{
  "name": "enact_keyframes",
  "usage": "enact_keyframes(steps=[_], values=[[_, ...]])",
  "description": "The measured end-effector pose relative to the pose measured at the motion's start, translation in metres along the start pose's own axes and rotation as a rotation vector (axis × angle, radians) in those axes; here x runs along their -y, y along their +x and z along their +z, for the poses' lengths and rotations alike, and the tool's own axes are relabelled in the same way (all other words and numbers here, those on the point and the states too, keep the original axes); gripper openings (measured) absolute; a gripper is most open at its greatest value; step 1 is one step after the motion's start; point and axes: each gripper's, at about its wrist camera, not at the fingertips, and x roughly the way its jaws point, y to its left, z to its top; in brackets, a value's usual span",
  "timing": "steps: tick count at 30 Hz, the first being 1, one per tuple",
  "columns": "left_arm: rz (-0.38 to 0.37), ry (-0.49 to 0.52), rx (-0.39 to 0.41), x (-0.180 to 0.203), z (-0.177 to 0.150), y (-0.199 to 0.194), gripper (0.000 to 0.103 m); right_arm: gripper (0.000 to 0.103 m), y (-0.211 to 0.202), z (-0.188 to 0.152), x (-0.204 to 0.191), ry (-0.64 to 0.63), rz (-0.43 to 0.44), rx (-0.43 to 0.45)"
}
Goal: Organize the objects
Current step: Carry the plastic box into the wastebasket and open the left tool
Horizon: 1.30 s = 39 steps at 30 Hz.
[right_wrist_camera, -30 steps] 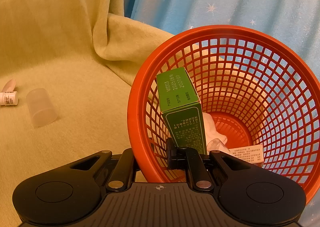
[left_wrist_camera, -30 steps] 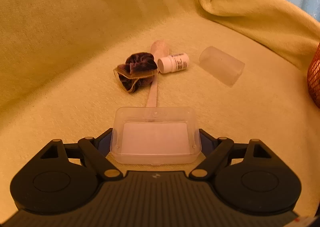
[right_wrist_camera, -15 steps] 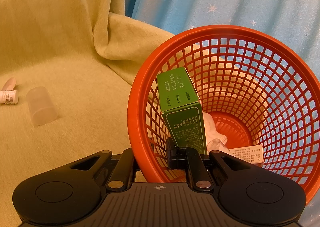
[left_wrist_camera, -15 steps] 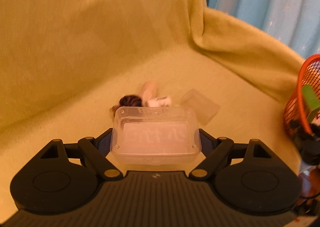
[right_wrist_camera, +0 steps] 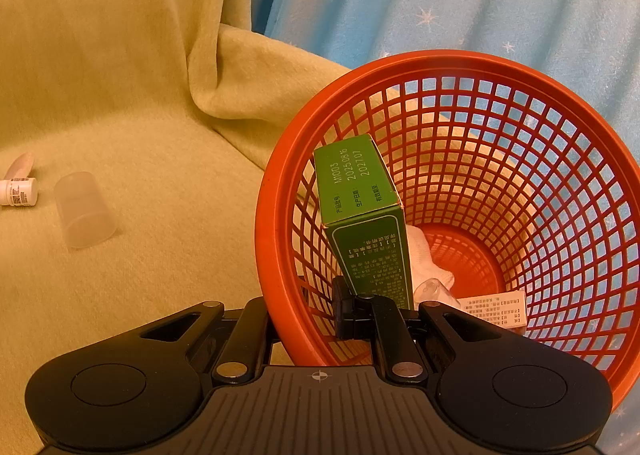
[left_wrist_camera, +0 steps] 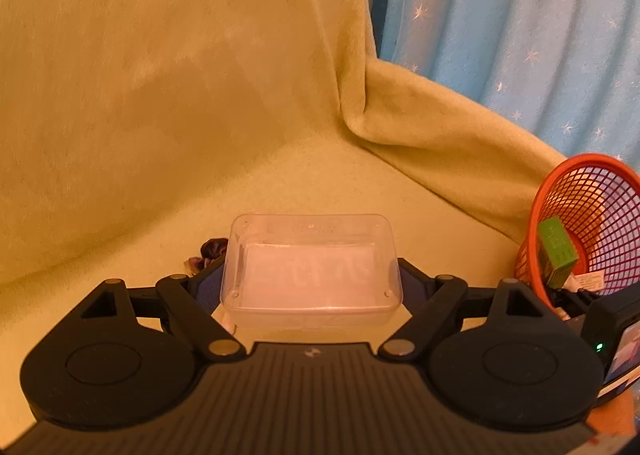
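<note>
Between left claw (left_wrist_camera: 311,287) pads: clear rectangular plastic box (left_wrist_camera: 311,269), clamped for carrying. At three o'clock: red mesh plastic basket (right_wrist_camera: 480,67), rim pinched by right claw (right_wrist_camera: 352,315), presumably steadying it.

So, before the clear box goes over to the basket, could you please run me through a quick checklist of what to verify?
1. Left tool grips the clear plastic box from both sides: ok.
2. Box lid closed: cannot tell.
3. Right tool clamped on the orange basket rim, basket tilted toward the camera: ok.
4. Room in the basket beside the green carton: ok, the right half looks free.
5. Path across the yellow blanket to the basket free of obstacles: ok.
6. Frosted cup and white bottle collected: not ok.
</note>
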Motion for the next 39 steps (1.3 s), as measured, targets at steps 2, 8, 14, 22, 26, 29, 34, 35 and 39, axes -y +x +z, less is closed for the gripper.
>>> enact_keyframes(steps=[2,8,14,22,26,29,34,35,39], values=[[-0.007,-0.001,0.004,0.002,0.002,-0.002,0.083,0.009,0.0,0.0,0.0,0.001,0.001,0.0],[-0.017,0.002,0.014,0.006,0.005,-0.008,0.083,0.009,-0.001,0.0,0.0,0.003,0.001,0.001],[-0.023,0.007,0.017,0.011,0.007,-0.009,0.083,0.009,-0.001,-0.001,0.0,0.005,0.002,0.001],[-0.037,0.015,0.022,0.017,0.01,-0.011,0.083,0.009,-0.001,-0.001,0.0,0.006,0.002,0.001],[-0.043,0.016,0.024,0.02,0.011,-0.012,0.083,0.009,-0.001,-0.001,0.0,0.006,0.002,0.001],[-0.046,0.019,0.027,0.022,0.011,-0.013,0.083,0.009,-0.001,-0.001,0.0,0.006,0.001,0.001],[-0.05,0.022,0.027,0.023,0.011,-0.012,0.083,0.009,-0.001,-0.001,0.0,0.007,0.001,0.001],[-0.05,0.023,0.028,0.024,0.011,-0.012,0.083,0.009,-0.001,0.0,0.0,0.007,0.001,0.001],[-0.056,0.028,0.03,0.025,0.013,-0.012,0.083,0.009,-0.001,-0.001,0.0,0.007,0.001,0.0]])
